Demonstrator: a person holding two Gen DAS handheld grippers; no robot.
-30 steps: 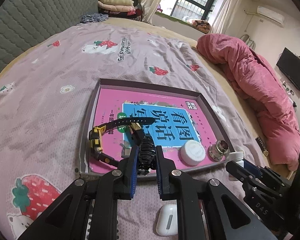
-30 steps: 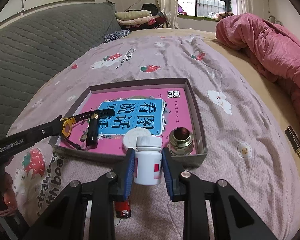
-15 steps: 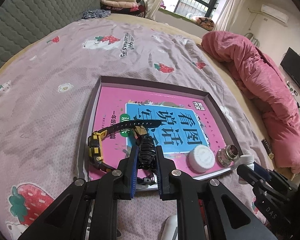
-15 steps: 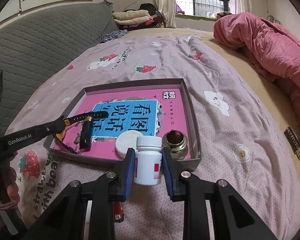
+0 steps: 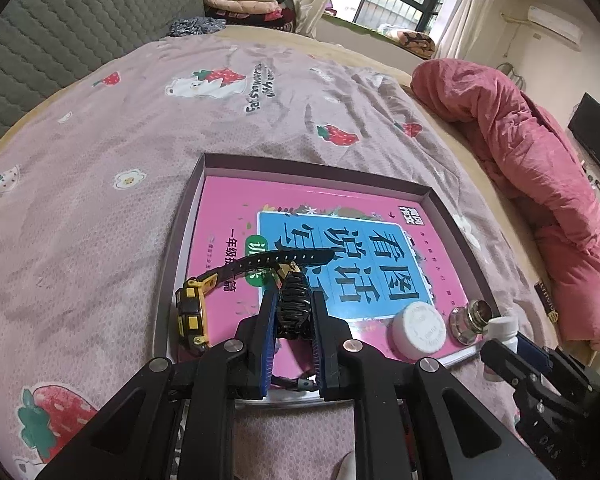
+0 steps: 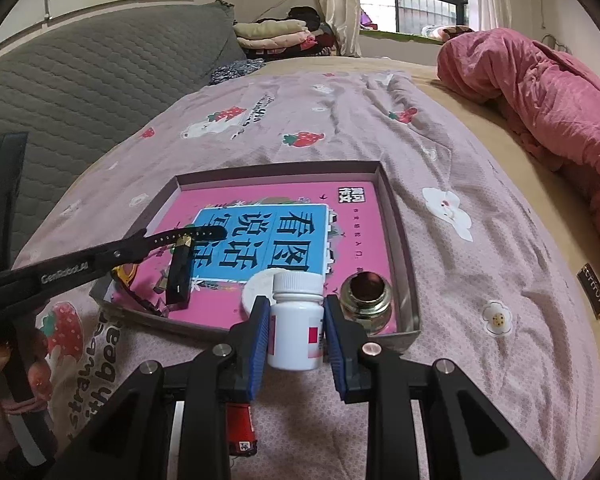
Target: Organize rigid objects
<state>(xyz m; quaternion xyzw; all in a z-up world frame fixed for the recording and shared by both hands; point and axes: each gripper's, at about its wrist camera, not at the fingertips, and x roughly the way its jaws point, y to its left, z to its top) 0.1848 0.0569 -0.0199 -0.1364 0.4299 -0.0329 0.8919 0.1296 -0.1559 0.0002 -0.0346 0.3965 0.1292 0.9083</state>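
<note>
My left gripper is shut on a black ribbed object with a gold tip and holds it over the near left part of the tray. That shallow grey tray lies on the bed with a pink book inside. On the book rest a yellow-and-black watch, a white cap and a round metal fitting. My right gripper is shut on a white pill bottle just before the tray's near edge. From the right wrist the black object shows beside the left finger.
A red lighter lies on the strawberry-print bedspread under my right gripper. A pink quilt is heaped along the bed's right side. The grey padded headboard is at left, folded clothes at the far end. A hand shows at left.
My left gripper has moved forward and a little down over the tray with the black object in it. The white case near its base has slipped almost out of view. The right gripper has stayed put.
</note>
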